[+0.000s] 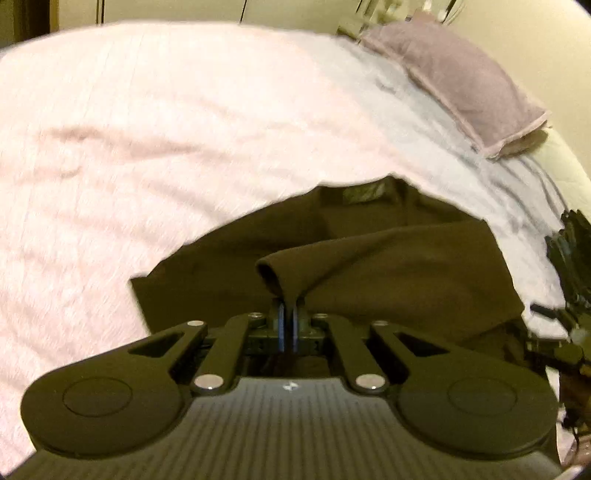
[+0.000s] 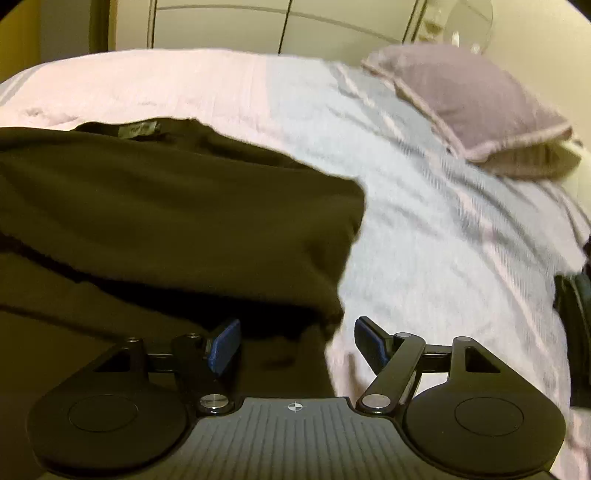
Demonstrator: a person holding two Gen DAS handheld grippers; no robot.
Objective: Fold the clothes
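A dark olive-brown garment point(image 1: 388, 266) lies on the bed, neck label at its far edge. My left gripper point(image 1: 289, 314) is shut on the garment's sleeve cuff point(image 1: 273, 273), lifted and pulled across the body of the garment. In the right wrist view the same garment point(image 2: 166, 206) fills the left half, partly folded over itself. My right gripper point(image 2: 295, 343) is open and empty, hovering over the garment's right edge where it meets the bedspread.
The bedspread point(image 1: 147, 129) is pale pink, turning light blue-grey to the right point(image 2: 443, 221). A mauve pillow point(image 2: 472, 99) lies at the far right. The other gripper's dark body point(image 1: 569, 295) shows at the right edge. Wardrobe doors point(image 2: 277, 26) stand behind the bed.
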